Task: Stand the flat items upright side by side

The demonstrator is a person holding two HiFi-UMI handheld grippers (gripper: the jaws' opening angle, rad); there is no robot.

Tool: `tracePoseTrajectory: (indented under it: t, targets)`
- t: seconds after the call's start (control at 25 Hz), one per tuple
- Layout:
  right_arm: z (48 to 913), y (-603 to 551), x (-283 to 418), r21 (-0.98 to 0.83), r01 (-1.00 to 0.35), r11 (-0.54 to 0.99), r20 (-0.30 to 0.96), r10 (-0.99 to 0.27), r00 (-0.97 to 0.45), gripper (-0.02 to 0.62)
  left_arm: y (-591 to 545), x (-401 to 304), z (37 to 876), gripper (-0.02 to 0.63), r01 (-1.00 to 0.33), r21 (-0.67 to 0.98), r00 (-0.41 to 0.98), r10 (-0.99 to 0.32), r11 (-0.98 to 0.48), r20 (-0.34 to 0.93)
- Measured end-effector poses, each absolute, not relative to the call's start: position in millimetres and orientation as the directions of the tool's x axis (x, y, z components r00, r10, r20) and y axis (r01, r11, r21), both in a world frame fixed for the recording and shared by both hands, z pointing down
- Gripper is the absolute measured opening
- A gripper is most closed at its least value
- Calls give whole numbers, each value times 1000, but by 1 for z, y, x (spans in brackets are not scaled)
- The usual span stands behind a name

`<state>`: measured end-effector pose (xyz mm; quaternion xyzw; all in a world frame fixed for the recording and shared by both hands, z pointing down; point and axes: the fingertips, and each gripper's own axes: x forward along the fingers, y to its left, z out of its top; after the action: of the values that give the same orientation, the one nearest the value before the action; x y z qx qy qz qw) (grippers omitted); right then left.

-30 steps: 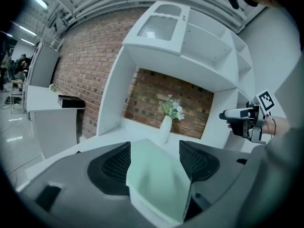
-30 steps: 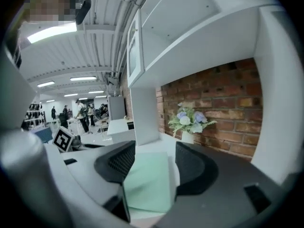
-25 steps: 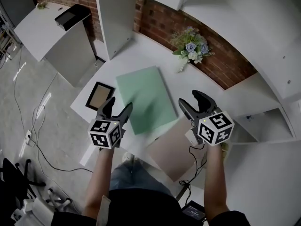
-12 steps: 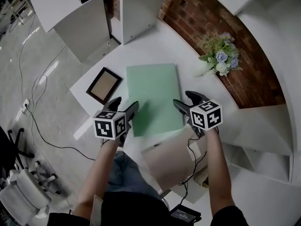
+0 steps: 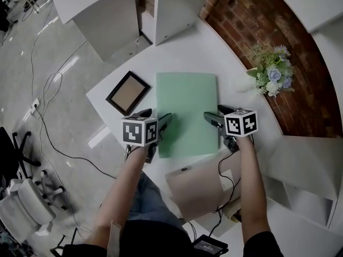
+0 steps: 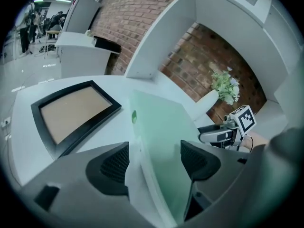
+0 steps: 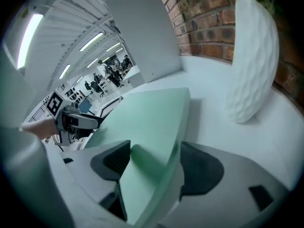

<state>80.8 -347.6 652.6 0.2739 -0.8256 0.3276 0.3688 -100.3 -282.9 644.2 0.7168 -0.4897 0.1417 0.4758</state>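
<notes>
Between left claw [image 5: 155,115] and right claw [image 5: 217,113]: green board [image 5: 186,106], flat on the white surface [image 5: 214,52].
Left claw: released, jaws apart astride the board's left edge, pads not pressing.
Right claw: released, jaws have just been opening, board's right edge between them, unpinched.
Left of left claw: black frame [image 5: 127,92], flat, near the board.
Beyond right claw: white vase [image 7: 251,61].

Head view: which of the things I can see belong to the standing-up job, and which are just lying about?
Job:
- green board, lying flat mid-table
- picture frame, flat beside it
- tan board, flat at the near edge

Lying about:
- flowers in a white vase
- white cabinet beyond the table
</notes>
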Motion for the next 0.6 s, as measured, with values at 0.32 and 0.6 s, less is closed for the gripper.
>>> tracePoseTrajectory:
  t: [0.32, 0.6]
  targets:
    - [659, -344, 81, -447, -679, 583, 755, -161, -635, 337, -282, -88, 661, 310, -814, 578, 528, -501, -66, 686]
    - [665, -342, 80, -514, -649, 561, 728, -116, -676, 337, -283, -85, 662, 310, -818, 571, 529, -480, -68, 700]
